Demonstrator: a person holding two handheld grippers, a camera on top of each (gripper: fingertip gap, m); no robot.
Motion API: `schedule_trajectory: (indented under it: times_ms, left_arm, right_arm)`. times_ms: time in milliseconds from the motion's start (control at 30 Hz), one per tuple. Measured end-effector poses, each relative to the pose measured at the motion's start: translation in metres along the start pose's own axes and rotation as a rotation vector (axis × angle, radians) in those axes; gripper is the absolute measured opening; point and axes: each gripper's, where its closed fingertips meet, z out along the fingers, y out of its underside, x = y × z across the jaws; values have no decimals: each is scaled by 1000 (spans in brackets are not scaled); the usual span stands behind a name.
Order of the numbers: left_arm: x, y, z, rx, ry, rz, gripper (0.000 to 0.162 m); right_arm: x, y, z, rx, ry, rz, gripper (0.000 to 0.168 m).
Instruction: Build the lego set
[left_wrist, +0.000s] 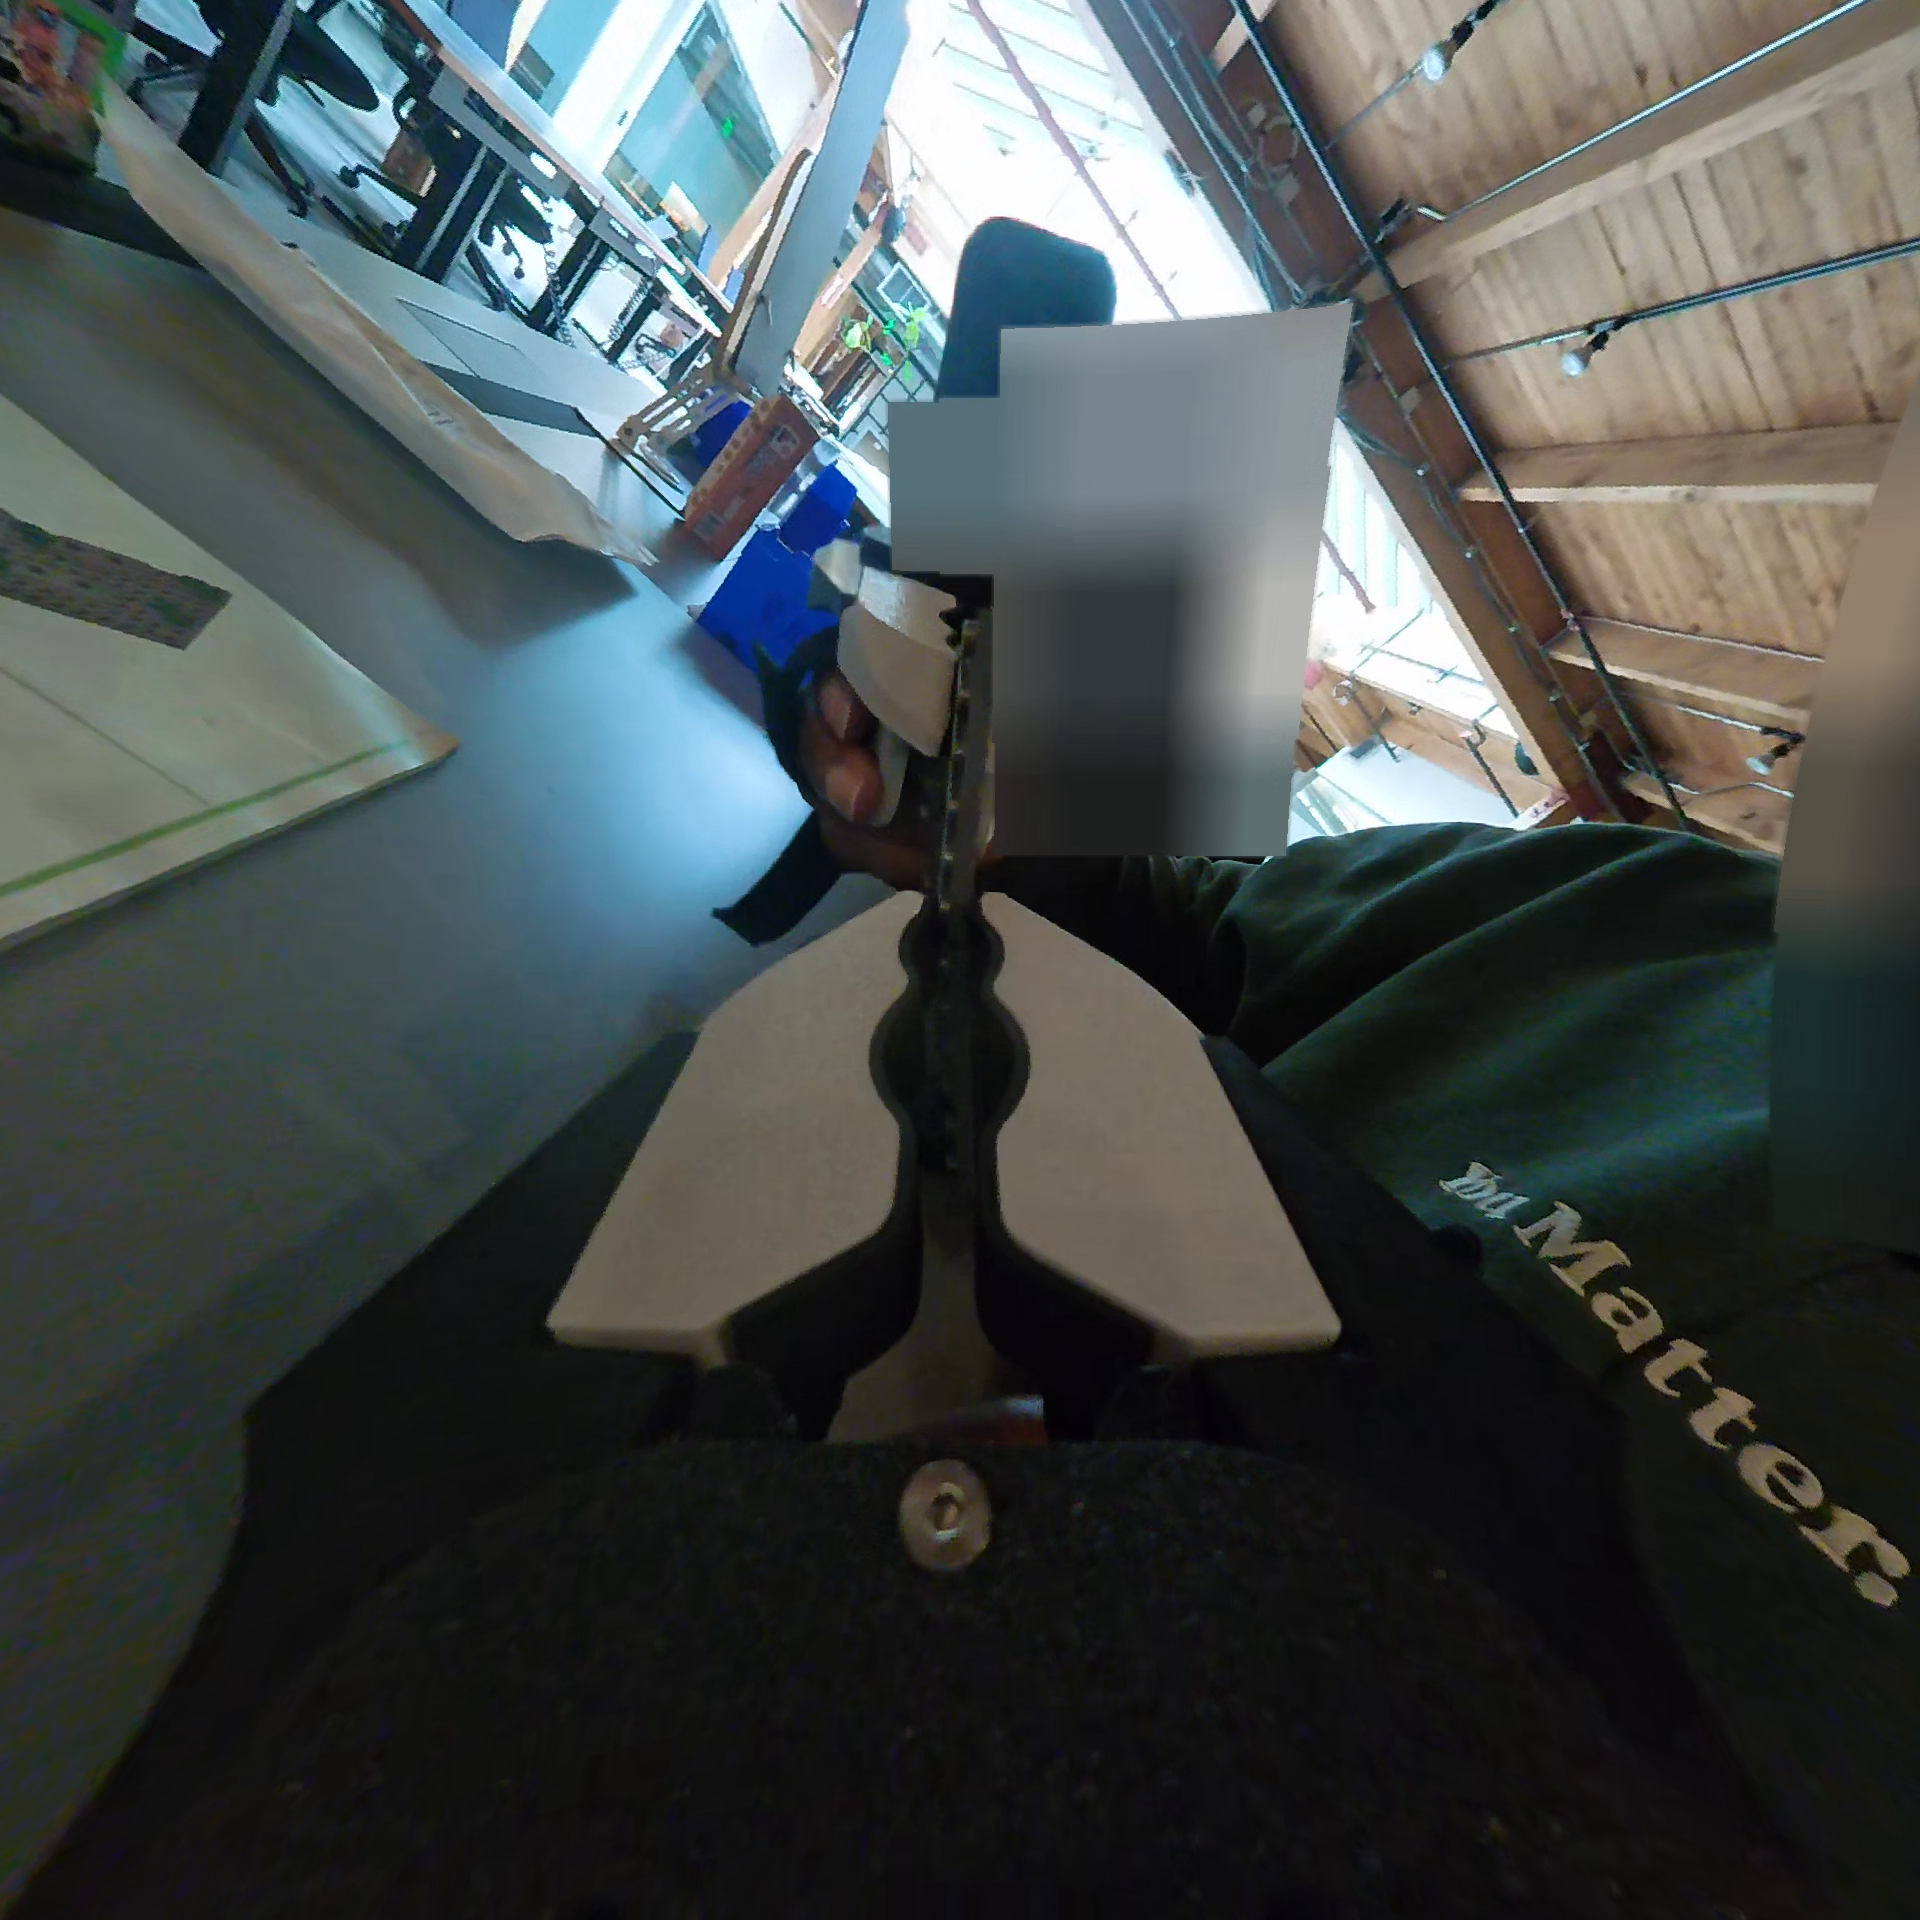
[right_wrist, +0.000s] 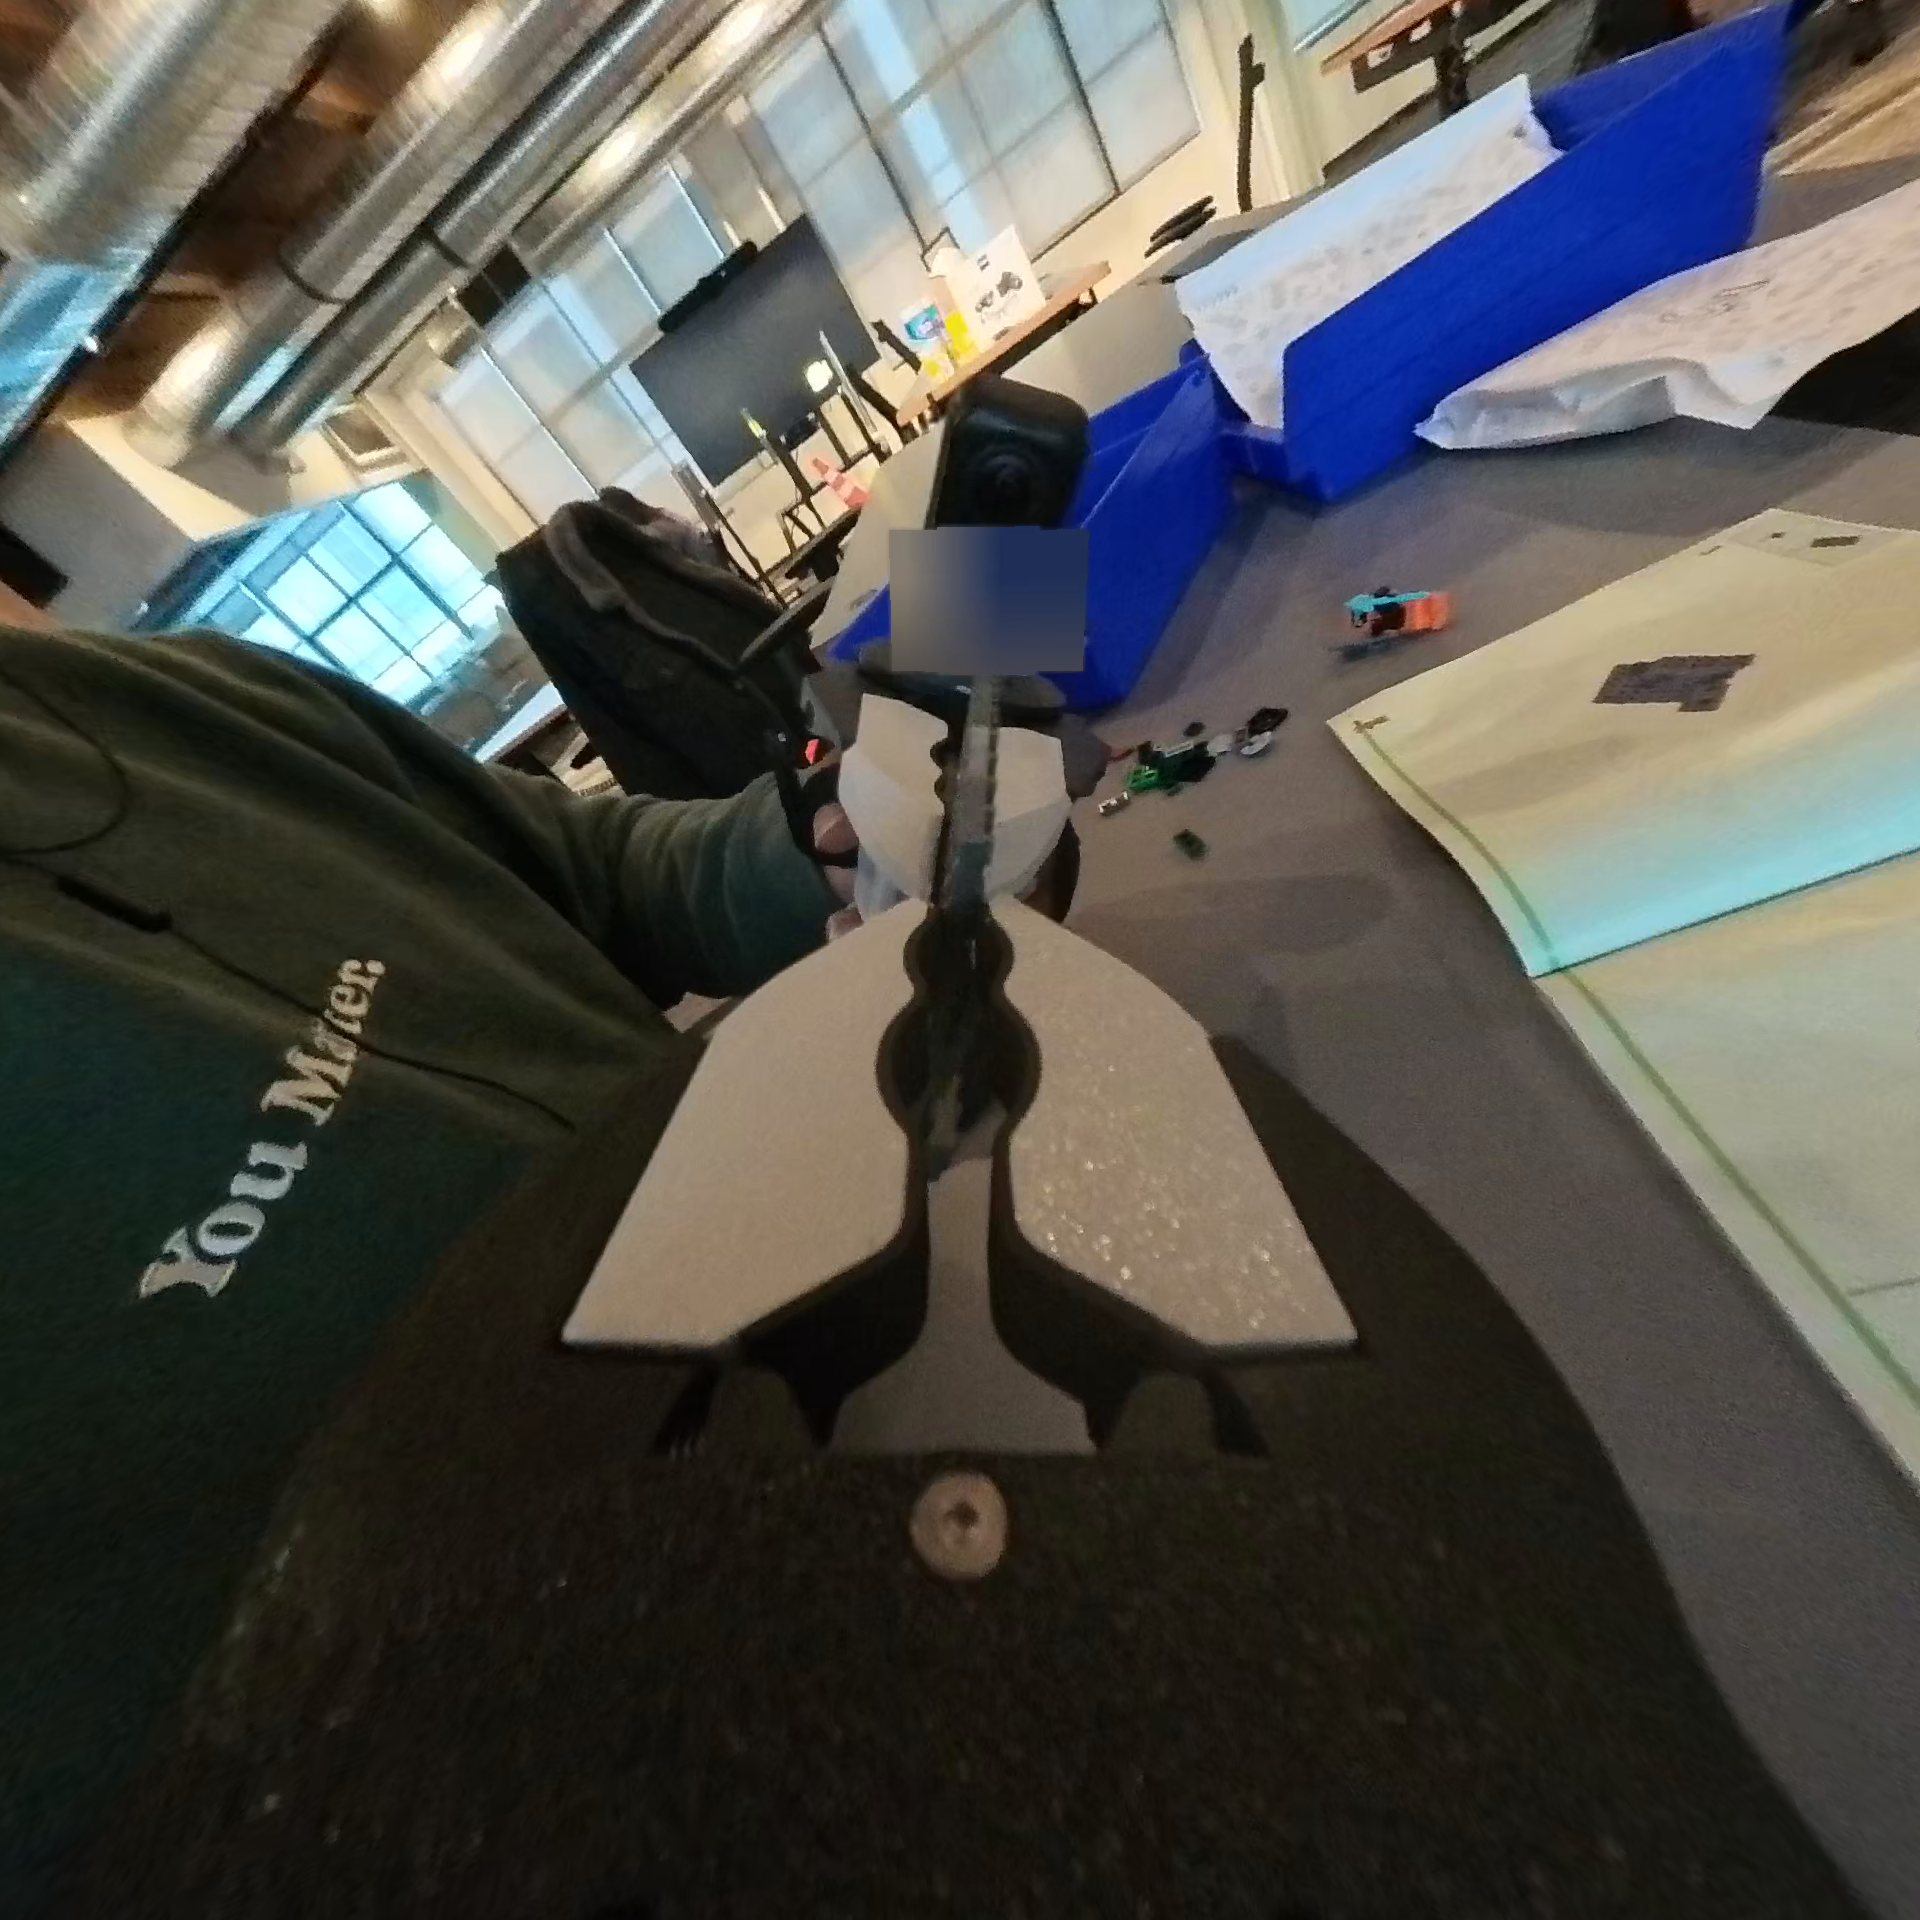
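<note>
A thin dark studded lego plate (left_wrist: 961, 790) is held edge-on in the air between both grippers. My left gripper (left_wrist: 951, 920) is shut on one end of it. My right gripper (right_wrist: 956, 920) is shut on the other end of the plate (right_wrist: 971, 831). Each gripper faces the other: the right gripper (left_wrist: 935, 727) shows in the left wrist view, and the left gripper (right_wrist: 961, 873) shows in the right wrist view. Loose small lego pieces (right_wrist: 1184, 769) and a small orange and teal build (right_wrist: 1397, 613) lie on the grey table (right_wrist: 1299, 935).
A large instruction sheet (right_wrist: 1662, 748) lies on the table; it also shows in the left wrist view (left_wrist: 156, 727). Blue bins (right_wrist: 1143, 540) with white paper bags (right_wrist: 1351, 239) stand behind the pieces. A brown paper bag (left_wrist: 364, 343) lies farther off. A person's green sleeve (right_wrist: 520, 831) is close by. Across from one pair of fingers to the other is roughly 4 cm.
</note>
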Motion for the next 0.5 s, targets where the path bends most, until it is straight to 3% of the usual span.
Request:
schedule_trajectory:
  times_ms: [500]
  left_arm:
    - [8, 1, 0, -29, 27, 25, 5]
  right_arm:
    - [-8, 6, 0, -60, -78, 11, 5]
